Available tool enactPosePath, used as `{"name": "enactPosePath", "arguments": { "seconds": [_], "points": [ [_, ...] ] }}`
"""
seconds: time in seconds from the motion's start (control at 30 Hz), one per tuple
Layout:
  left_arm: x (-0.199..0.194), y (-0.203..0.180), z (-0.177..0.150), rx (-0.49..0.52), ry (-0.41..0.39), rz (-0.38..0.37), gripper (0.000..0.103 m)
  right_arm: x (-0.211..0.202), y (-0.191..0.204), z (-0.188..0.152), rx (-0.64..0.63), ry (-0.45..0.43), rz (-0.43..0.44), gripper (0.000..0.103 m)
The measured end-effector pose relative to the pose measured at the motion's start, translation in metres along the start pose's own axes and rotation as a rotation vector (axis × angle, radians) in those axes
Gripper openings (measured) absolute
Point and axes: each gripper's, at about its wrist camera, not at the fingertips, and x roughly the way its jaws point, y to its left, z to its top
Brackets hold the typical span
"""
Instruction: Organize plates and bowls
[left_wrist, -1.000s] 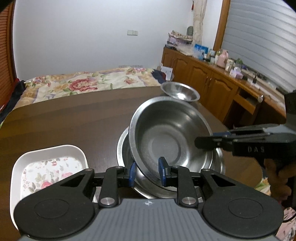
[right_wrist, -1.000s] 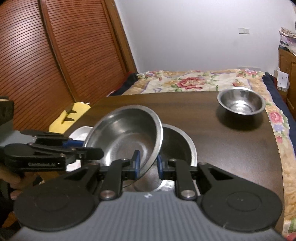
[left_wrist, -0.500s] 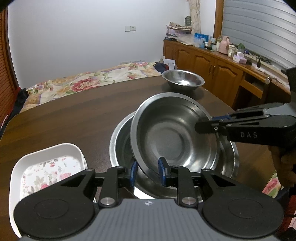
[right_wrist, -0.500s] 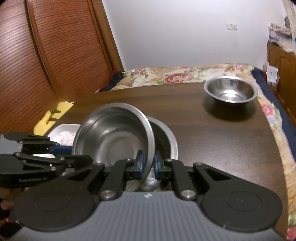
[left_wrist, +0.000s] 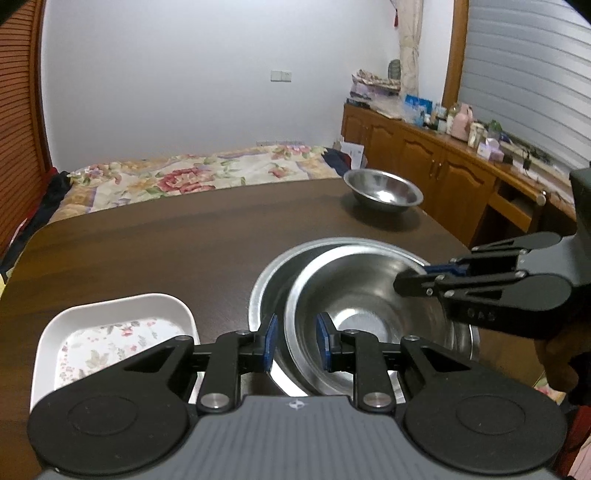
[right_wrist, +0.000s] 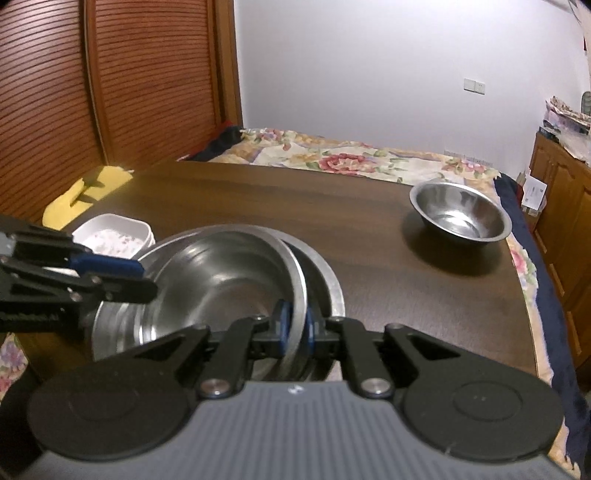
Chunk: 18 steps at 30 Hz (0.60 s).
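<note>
Two steel bowls sit nested near the front edge of the dark wooden tabletop. The inner bowl lies tilted inside the wider outer bowl, leaning toward the left so its rim rides up on that side. The right hand-held gripper has its blue pads pressed tight on the inner bowl's rim, pinching the thin metal edge between them. The left hand-held gripper straddles the opposite side of the same rim, one blue pad outside the bowl wall and one inside; there seems to be a sliver of space beside each pad, though the blur makes it hard to be sure whether they actually press on the metal.

Just left of the nested pair rests a white rectangular dish with a flowered bottom, close to the outer bowl but apart from it. A third, smaller steel bowl stands upright by itself at the far right corner of the tabletop, well apart from the others.

Beyond the tabletop is a bed with a floral cover, and wooden cabinets run along the right wall, their top crowded with small items.
</note>
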Motion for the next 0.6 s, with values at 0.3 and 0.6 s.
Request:
{"name": "enactPosePath", "arguments": {
  "seconds": [0.3,0.6],
  "points": [
    [-0.007,0.004,0.002,-0.023,-0.031,0.011,0.026,0.006,0.008,0.002,-0.048,0.006,-0.023,0.013],
    [-0.012,0.002,0.003,-0.021,-0.051,0.018,0.026,0.003,0.008,0.003,-0.020,-0.029,-0.032,0.014]
  ]
}}
